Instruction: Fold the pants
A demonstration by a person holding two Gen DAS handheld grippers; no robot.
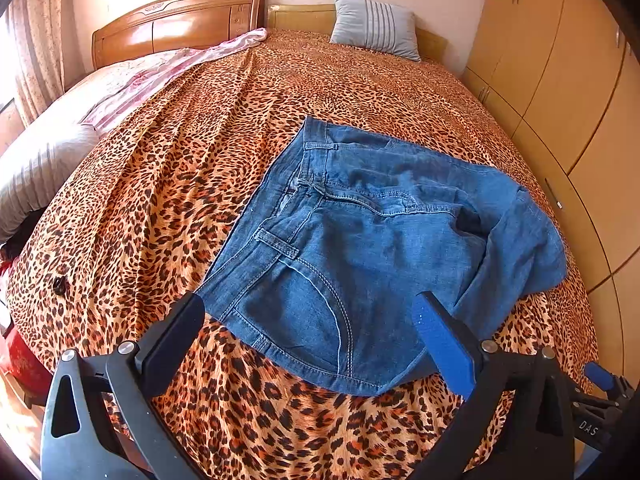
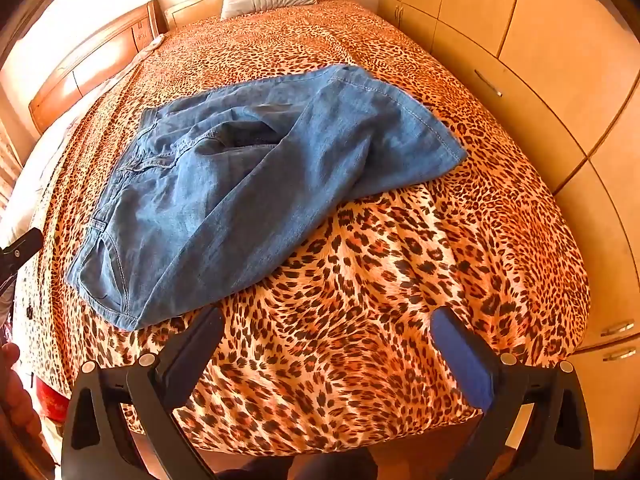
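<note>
Where right view misses it, pink quilt (image 1: 132,80) beside jeans (image 1: 360,240).

A leopard-print bedspread (image 1: 192,168) covers the bed. At its head stand a wooden headboard (image 1: 176,24) and a grey striped pillow (image 1: 374,26). A pink floral quilt (image 1: 132,80) lies along the bed's left side, and wooden wardrobe doors (image 2: 532,40) line its right side

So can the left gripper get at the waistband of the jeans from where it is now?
Probably yes. The left gripper is open just above the waistband of the jeans, with nothing lying between them on the bedspread.
</note>
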